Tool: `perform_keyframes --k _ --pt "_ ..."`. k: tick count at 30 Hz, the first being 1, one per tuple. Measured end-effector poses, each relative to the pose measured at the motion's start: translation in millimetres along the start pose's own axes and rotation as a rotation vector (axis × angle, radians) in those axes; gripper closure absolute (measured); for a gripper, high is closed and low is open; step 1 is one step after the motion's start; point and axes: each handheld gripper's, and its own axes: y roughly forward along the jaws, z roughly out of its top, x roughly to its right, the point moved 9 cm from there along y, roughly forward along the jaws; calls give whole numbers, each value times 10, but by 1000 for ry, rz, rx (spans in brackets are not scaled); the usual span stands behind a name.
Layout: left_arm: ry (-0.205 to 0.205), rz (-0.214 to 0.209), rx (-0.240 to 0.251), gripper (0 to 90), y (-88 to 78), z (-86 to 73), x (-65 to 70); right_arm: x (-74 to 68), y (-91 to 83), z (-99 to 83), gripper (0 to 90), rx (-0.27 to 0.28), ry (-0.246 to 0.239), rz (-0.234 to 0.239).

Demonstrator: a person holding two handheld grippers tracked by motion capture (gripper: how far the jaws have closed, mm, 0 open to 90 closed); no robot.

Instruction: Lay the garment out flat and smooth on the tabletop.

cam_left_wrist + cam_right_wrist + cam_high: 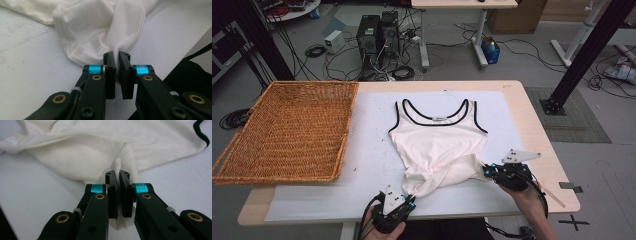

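A white tank top (437,145) with black trim lies on the white mat (377,150), neckline toward the far side, its lower half bunched and twisted. My left gripper (411,200) pinches the hem's lower left corner near the table's front edge; in the left gripper view the gripper (116,53) is shut with the white tank top (100,27) caught between its jaws. My right gripper (488,171) holds the hem's right corner; in the right gripper view the gripper (117,173) is shut on a fold of the tank top (117,145).
A large wicker basket (287,130) sits on the table's left side, partly overhanging it. The wooden table edge (542,145) runs close to my right hand. Computers, cables and another desk stand on the floor beyond the table.
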Motion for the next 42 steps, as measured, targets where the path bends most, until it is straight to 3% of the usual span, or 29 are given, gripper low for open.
perform_keyframes --k 6,9,12,13,16,19,21,22,23,24,25,27,31,34,37,39,42 --pt "-50 31 22 839 -157 -59 -206 28 -241 -360 878 -29 -4 16" --pt "-62 31 27 839 -196 -79 -244 -16 -341 -508 867 -23 5 45" --pt "-48 31 15 836 -203 -98 -237 -59 -437 -608 730 -5 56 64" --pt "-47 34 14 836 -209 -98 -237 -59 -437 -608 730 -5 56 64" --pt "-57 31 25 836 -221 -85 -240 -100 -586 -590 672 62 102 80" --pt "-53 28 21 834 -207 -85 -236 -199 -663 -553 645 84 66 85" --pt "-52 28 21 834 -198 -79 -227 -310 -604 -550 643 58 20 89" --pt "-52 26 21 834 -194 -75 -224 -351 -489 -582 675 16 -13 72" --pt "-52 28 23 834 -192 -70 -225 -351 -489 -582 675 16 -13 72" --pt "-52 28 23 834 -191 -66 -225 -359 -349 -623 793 -14 -20 57" --pt "-52 30 23 834 -191 -64 -227 -359 -349 -623 793 -14 -20 57" --pt "-52 31 24 834 -212 -57 -226 -367 -290 -630 900 -9 -17 42" --pt "-64 42 25 835 -335 -72 -255 -411 -468 -665 900 31 -16 76" --pt "-75 64 17 835 -423 -127 -330 -319 -680 -808 900 46 16 69" --pt "-99 66 14 835 -498 -195 -388 -127 -838 -974 897 48 86 12" --pt "-98 68 8 834 -514 -223 -393 -66 -869 -1003 855 54 107 -5" --pt "-99 69 9 834 -512 -224 -380 -80 -818 -943 756 63 117 4"
